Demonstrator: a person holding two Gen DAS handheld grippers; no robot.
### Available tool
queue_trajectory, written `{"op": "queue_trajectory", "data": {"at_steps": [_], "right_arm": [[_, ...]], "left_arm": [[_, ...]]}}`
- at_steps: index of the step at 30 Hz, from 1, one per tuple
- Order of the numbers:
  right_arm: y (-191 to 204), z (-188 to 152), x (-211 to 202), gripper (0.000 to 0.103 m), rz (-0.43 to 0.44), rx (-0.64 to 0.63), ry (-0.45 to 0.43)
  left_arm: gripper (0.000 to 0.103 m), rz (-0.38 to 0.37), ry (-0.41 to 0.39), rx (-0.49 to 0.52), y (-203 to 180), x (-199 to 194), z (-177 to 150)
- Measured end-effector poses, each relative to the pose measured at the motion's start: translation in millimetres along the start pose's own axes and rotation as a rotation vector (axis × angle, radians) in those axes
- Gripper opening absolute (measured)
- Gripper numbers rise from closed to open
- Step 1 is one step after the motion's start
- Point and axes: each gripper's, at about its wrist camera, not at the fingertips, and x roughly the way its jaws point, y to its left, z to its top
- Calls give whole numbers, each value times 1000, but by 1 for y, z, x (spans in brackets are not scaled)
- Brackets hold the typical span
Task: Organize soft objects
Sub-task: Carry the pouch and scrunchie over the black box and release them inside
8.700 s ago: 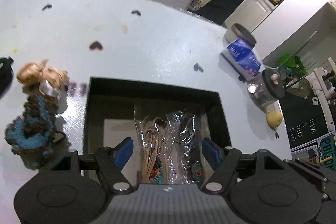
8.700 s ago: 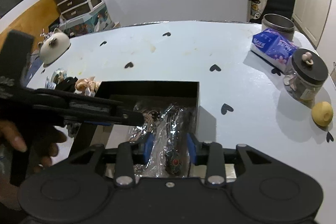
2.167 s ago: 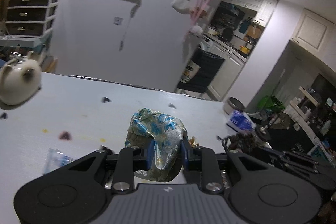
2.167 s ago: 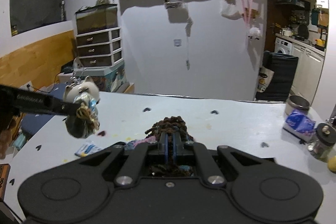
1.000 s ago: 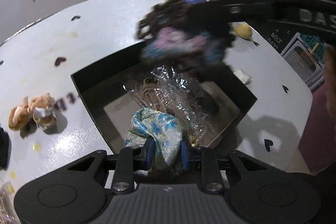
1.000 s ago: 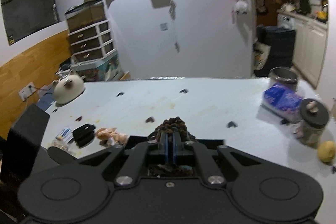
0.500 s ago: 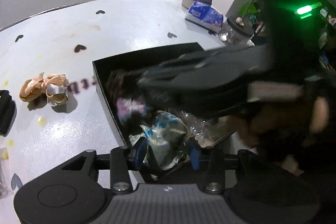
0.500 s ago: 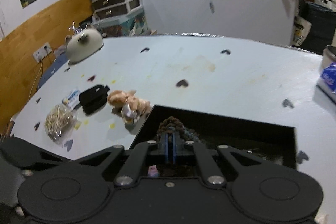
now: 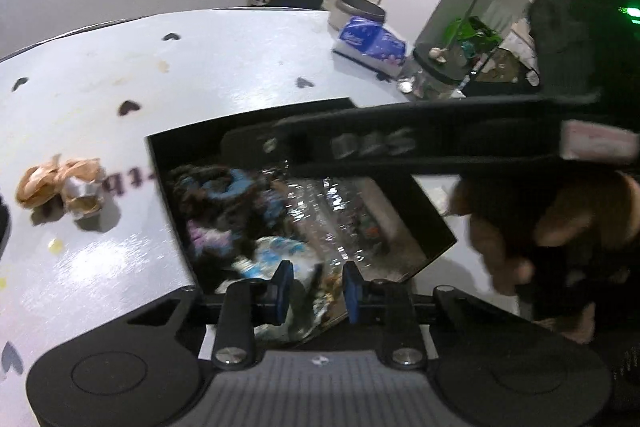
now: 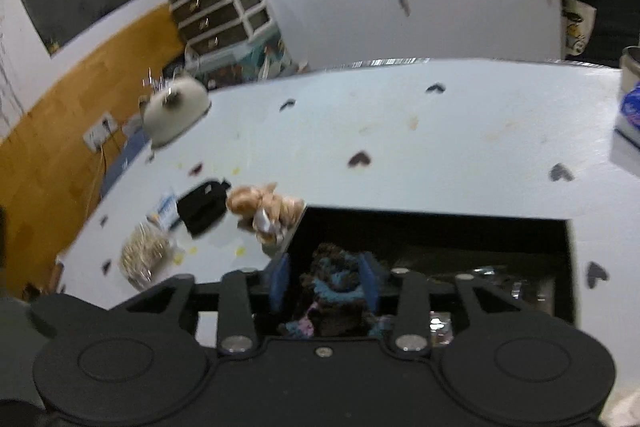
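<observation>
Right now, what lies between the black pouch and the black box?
Only the tan scrunchie, close to the black box and the black pouch; the right wrist view shows it.

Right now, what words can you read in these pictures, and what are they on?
"DAS": on the black bar across the box, blurred, so only a best guess.
Purple letters on the table beside the box: cut off and blurred, unreadable.
Print on the blue pack: too small to read.

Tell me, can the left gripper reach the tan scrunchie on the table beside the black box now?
Probably yes. The tan scrunchie lies alone on the table, just outside the black box, with nothing over it. But the left gripper looks shut on the blue floral cloth, so it must release first.
</observation>
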Motion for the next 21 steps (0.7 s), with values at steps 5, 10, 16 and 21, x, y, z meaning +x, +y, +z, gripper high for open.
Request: {"op": "queue_trajectory", "data": {"at_steps": [5, 10, 16, 21], "right_arm": [[-14, -1, -36, 44, -46, 52, -48], [-23, -12, -63, 44, -101, 62, -64], [-28, -22, -84, 44, -124, 63, -88], [-22, -27, -97, 52, -132, 23, -121]], "left_arm": [[24, 11, 49, 14, -6, 20, 1], [15, 57, 79, -6, 2, 31, -4], [18, 53, 6, -26, 0, 13, -5], [38, 70, -99, -81, -3, -15, -7]]}}
